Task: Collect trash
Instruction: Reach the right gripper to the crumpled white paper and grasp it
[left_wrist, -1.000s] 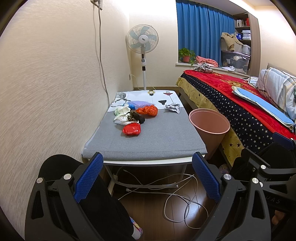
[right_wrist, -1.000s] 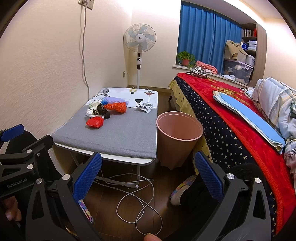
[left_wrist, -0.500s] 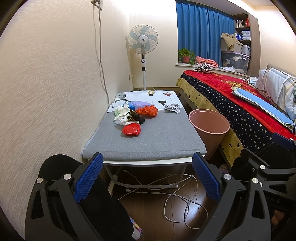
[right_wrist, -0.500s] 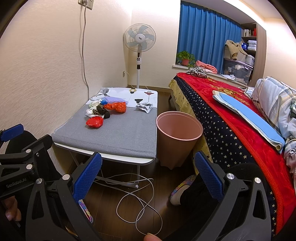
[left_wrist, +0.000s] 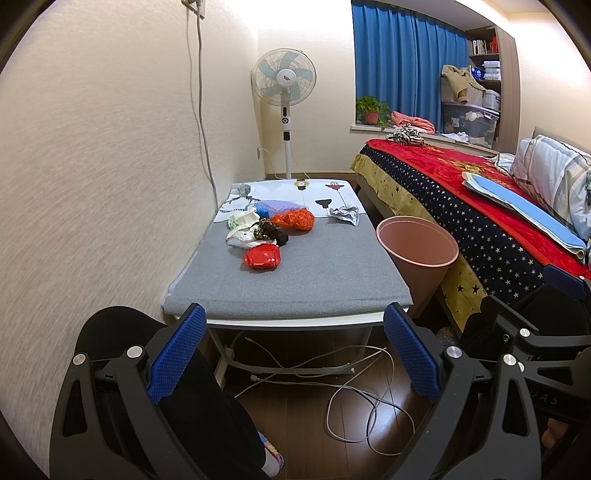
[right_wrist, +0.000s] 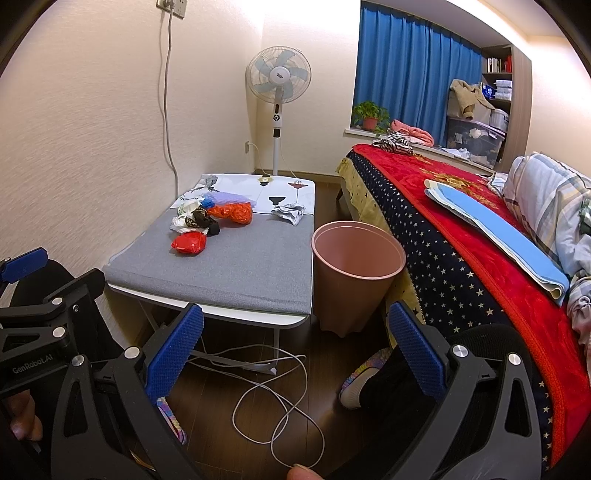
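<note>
A pile of trash lies on the grey table (left_wrist: 314, 280) (right_wrist: 255, 273): a red wrapper (left_wrist: 262, 257) (right_wrist: 189, 243), an orange bag (left_wrist: 293, 219) (right_wrist: 231, 213), a black-and-gold wrapper (left_wrist: 267, 230), white plastic (left_wrist: 240, 236), a purple bag (left_wrist: 275, 206) and crumpled silver paper (left_wrist: 345, 214) (right_wrist: 290, 213). A pink bin (left_wrist: 417, 245) (right_wrist: 356, 266) stands on the floor to the right of the table. My left gripper (left_wrist: 293, 350) and right gripper (right_wrist: 295, 350) are both open and empty, held low before the table's near edge, far from the trash.
White cables (left_wrist: 354, 398) (right_wrist: 273, 406) loop on the dark floor under the table. A bed with a red blanket (left_wrist: 461, 192) runs along the right. A standing fan (left_wrist: 284, 83) is at the back wall. The person's feet (right_wrist: 364, 373) are near the bin.
</note>
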